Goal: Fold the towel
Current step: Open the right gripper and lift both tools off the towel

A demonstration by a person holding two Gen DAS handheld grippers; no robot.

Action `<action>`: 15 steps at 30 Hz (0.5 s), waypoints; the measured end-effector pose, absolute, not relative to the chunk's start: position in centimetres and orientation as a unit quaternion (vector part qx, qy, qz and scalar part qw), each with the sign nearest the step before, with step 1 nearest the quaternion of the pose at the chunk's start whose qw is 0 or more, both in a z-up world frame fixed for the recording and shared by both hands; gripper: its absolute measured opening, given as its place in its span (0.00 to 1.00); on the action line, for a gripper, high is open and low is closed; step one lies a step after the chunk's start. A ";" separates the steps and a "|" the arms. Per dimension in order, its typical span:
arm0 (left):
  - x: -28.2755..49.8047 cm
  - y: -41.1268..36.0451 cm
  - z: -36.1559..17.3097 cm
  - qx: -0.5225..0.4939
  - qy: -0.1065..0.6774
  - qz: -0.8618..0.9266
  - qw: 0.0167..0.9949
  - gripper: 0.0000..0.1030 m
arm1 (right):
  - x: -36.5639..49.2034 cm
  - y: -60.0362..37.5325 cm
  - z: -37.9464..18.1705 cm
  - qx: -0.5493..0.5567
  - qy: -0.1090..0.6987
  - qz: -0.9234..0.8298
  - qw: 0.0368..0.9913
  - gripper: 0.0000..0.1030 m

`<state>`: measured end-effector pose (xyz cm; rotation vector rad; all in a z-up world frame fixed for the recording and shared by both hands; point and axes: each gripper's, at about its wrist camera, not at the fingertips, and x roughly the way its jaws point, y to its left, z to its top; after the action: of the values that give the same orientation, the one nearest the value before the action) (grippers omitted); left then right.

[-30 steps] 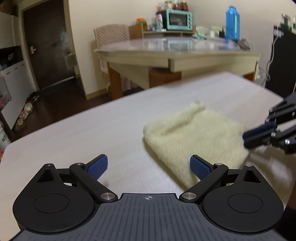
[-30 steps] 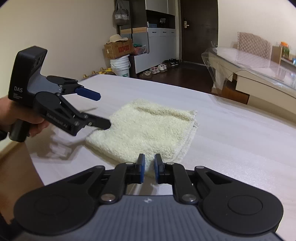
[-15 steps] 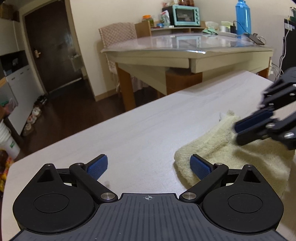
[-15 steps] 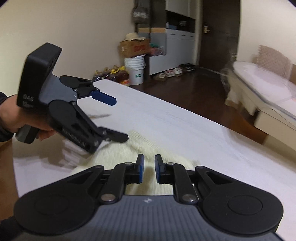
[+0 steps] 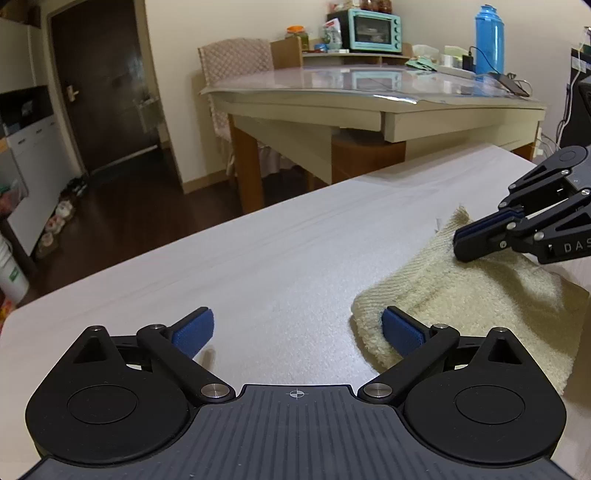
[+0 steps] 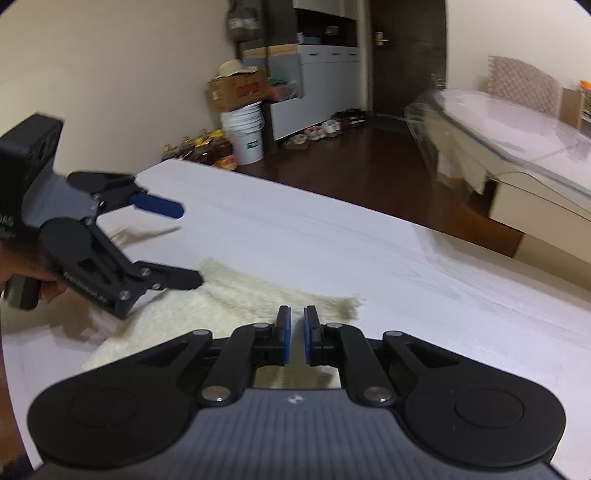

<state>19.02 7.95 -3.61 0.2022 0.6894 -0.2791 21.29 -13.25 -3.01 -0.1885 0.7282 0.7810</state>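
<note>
A cream folded towel [image 5: 461, 302] lies on the white table [image 5: 258, 266]. My left gripper [image 5: 299, 328] is open wide and low over the table. Its right pad [image 5: 400, 328] is at the towel's near left corner, and its left pad is over bare table. My right gripper [image 5: 461, 243] comes in from the right with its tips together, resting on or just above the towel's far part. In the right wrist view its pads [image 6: 284, 328] stand nearly together over the towel [image 6: 229, 295]. Nothing shows between them. The left gripper [image 6: 186, 246] is at the left there, held by a hand.
A second table [image 5: 369, 99] with a glass top stands behind, bearing a blue bottle [image 5: 489, 40] and a teal oven [image 5: 373, 26]. A chair [image 5: 236, 62] is beside it. White buckets [image 6: 243, 136], boxes and shoes sit on the dark floor beyond the table's far edge.
The left gripper has slid left, off the towel to its corner. The right gripper has moved across the towel toward its far edge, and its jaws have narrowed a little.
</note>
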 end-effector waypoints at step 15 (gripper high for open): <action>20.1 8.3 -3.0 0.079 0.331 -0.112 0.934 0.98 | 22.9 -15.4 -2.9 -0.047 0.345 0.339 0.874 0.15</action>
<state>20.14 8.25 -2.99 0.1613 0.6776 -0.2294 22.91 -15.43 -2.90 -0.0977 0.7207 0.7090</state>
